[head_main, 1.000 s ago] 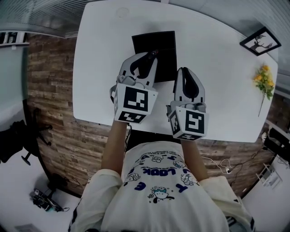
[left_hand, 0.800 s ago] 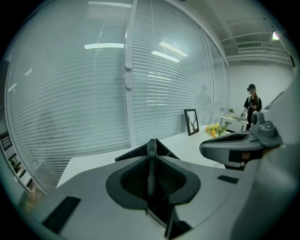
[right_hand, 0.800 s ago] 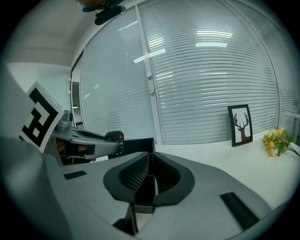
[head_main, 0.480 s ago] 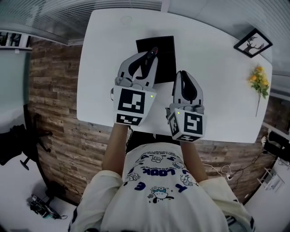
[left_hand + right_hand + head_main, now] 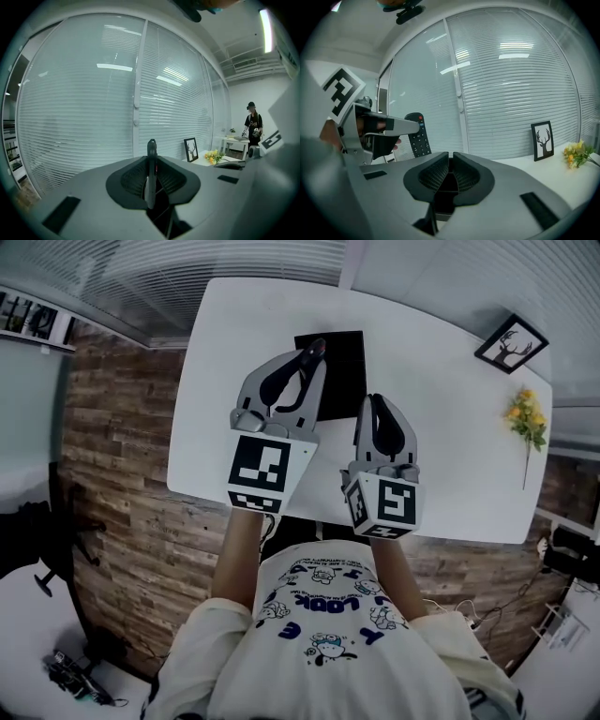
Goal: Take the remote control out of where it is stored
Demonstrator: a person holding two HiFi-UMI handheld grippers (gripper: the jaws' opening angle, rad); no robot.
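Left gripper view shows remote control (image 5: 151,147) pinched, seemingly edge-on, in left claw (image 5: 151,164).

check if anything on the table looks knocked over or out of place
Nothing stands out. The picture frame stands upright near the far right corner of the table, the yellow flowers lie flat beside it, and the black case sits flat. The remote control is clamped edge-on in the left gripper, over the case.

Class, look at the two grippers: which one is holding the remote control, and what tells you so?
The left gripper: the black remote control is clamped edge-on between its jaws. The right gripper has nothing between its jaws.
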